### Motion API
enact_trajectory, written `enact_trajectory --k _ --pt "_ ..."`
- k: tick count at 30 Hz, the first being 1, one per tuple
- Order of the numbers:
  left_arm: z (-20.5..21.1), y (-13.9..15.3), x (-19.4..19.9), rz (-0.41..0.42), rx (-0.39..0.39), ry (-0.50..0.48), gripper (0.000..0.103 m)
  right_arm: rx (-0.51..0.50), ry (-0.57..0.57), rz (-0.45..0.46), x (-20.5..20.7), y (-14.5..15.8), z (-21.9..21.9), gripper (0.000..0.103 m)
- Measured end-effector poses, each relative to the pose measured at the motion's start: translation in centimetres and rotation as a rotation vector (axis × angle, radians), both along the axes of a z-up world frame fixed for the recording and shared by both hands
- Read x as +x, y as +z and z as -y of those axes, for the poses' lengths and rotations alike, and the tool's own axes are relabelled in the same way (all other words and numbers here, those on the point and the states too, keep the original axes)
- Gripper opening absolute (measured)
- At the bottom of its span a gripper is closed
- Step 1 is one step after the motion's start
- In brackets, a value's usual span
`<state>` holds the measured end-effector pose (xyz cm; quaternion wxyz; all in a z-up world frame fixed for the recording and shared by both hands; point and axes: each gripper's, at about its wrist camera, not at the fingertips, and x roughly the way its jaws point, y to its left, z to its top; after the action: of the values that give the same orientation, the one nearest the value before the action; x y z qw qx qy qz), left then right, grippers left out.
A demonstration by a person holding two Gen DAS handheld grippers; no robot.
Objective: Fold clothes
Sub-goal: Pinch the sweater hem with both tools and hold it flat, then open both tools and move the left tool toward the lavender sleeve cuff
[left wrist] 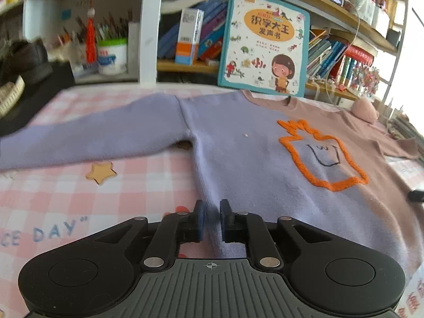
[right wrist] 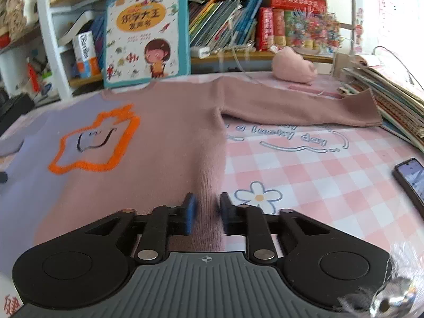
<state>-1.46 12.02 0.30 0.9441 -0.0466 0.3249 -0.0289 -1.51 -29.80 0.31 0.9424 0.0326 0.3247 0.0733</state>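
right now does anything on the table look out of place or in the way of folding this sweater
The sweater lies flat and tidy. Its pink sleeve's cuff rests against the stack of books at the table edge. A pink plush toy and a phone also lie on the checked cloth, beside the sweater.

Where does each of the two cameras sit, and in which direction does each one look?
Left wrist: on the left gripper, low over the sweater's purple side, facing the bookshelf; only its two fingers and dark body show.
Right wrist: on the right gripper, low over the sweater's pink side, facing the same shelves; only its fingers and body show.
Shared: the sweater, its orange outline, the children's book, the pink checked cloth.
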Motion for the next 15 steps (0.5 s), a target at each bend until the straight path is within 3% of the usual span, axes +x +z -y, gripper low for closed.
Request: enact_trajectory --k 1,3,4,6,8,15 --pt "0.2 0.2 -0.2 0.014 0.015 0.003 0.029 0.007 -0.004 0.01 -0.1 0.2 0.1 0.036" --pt "0.5 0.5 -0.6 0.044 0.046 0.009 0.068 0.021 -0.012 0.029 -0.3 0.6 0.1 0.051" --pt "0.7 0.7 -0.8 0.06 0.059 0.013 0.074 0.024 -0.013 0.037 -0.4 0.7 0.0 0.055" --pt "1.1 1.0 -1.0 0.085 0.08 0.006 0.078 0.021 -0.005 0.052 -0.6 0.9 -0.4 0.07" --pt "1.4 1.2 -1.2 0.101 0.092 0.001 0.084 0.0 0.007 0.065 -0.7 0.9 -1.0 0.08" --pt "2.0 0.9 -1.3 0.128 0.084 -0.005 0.091 -0.047 0.056 0.116 -0.9 0.9 -3.3 0.097"
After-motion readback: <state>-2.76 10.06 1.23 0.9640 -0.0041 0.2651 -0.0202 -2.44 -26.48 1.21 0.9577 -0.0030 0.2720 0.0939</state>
